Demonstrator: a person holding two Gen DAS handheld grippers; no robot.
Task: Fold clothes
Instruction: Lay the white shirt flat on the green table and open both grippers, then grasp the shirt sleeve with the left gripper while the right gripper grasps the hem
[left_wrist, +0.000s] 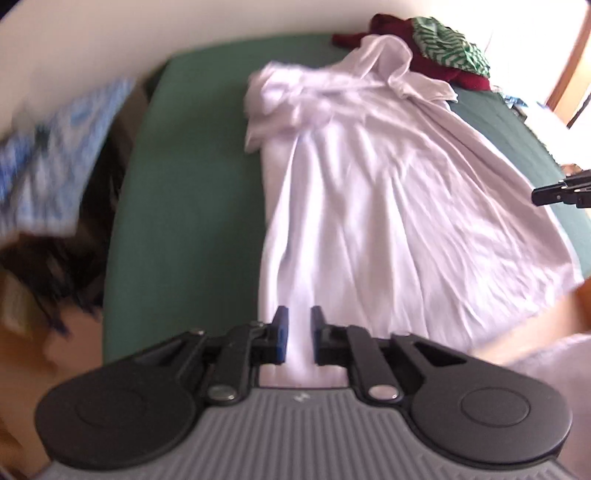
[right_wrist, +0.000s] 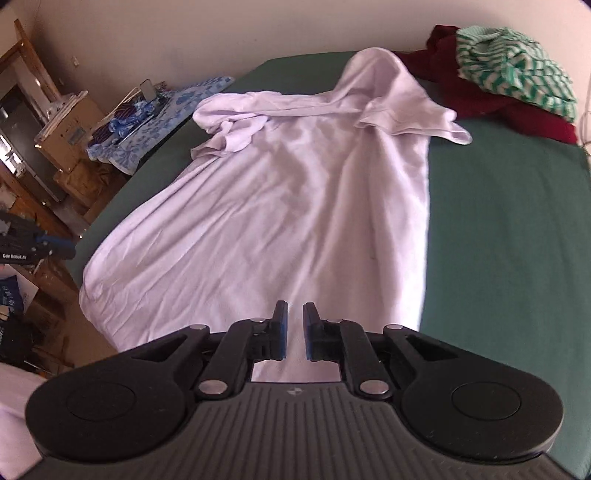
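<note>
Our pale lilac cotton shirt lies spread lengthwise on the bed's dark green sheet, hem toward us, its sleeves bunched and turned in at the far end. Beyond the shirt's collar sits a heap: a dark red garment with a green-and-white zigzag cloth on top.

We hold the left hand-held gripper and the right hand-held gripper over the shirt's near hem, each with a narrow gap between its blue pads and no cloth pinched.

Whether we are smoothing or about to fold, we cannot settle. To fold well, we judge the crumpled sleeves should lie flat, and each corner be pinched through every layer.
</note>
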